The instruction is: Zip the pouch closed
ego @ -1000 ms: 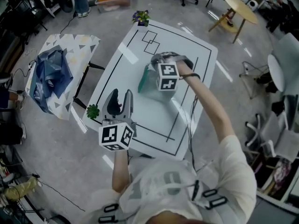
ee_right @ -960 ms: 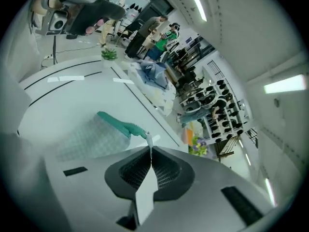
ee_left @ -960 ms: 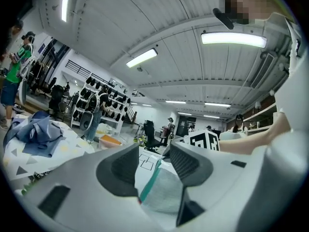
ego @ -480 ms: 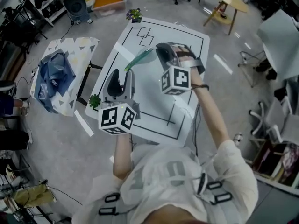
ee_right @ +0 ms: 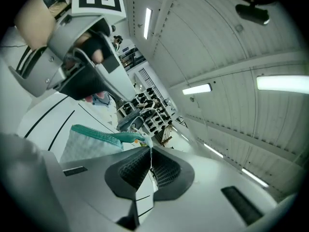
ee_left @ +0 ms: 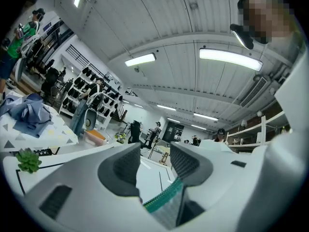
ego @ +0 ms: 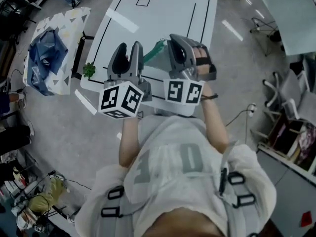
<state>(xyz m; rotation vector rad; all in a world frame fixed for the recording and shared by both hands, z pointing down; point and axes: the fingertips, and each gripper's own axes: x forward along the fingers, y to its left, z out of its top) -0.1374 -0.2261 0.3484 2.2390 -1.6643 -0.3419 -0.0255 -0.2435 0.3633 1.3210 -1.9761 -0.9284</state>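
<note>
The pouch (ego: pixel 153 51) has a teal zipper band and a pale mesh body. It hangs in the air over the front part of the white table (ego: pixel 163 9), between the two grippers. My right gripper (ego: pixel 170 42) is shut on the thin white pull at the end of the zipper (ee_right: pixel 118 138), and the pouch (ee_right: pixel 89 146) trails to the left of its jaws. My left gripper (ego: pixel 128 51) stands just left of the pouch, open. The teal zipper edge (ee_left: pixel 164 197) lies low beside its right finger (ee_left: pixel 186 161), and the pads do not press on it.
A small green plant (ego: pixel 89 69) sits at the table's front left corner. A side table with a blue cloth (ego: pixel 47 48) stands to the left. Another pale table (ego: pixel 291 14) and chairs are at the right. Cables lie on the floor.
My right gripper lifted the pouch off the table and carried it back toward the front edge and the person's body. The left gripper rose and closed in beside it.
</note>
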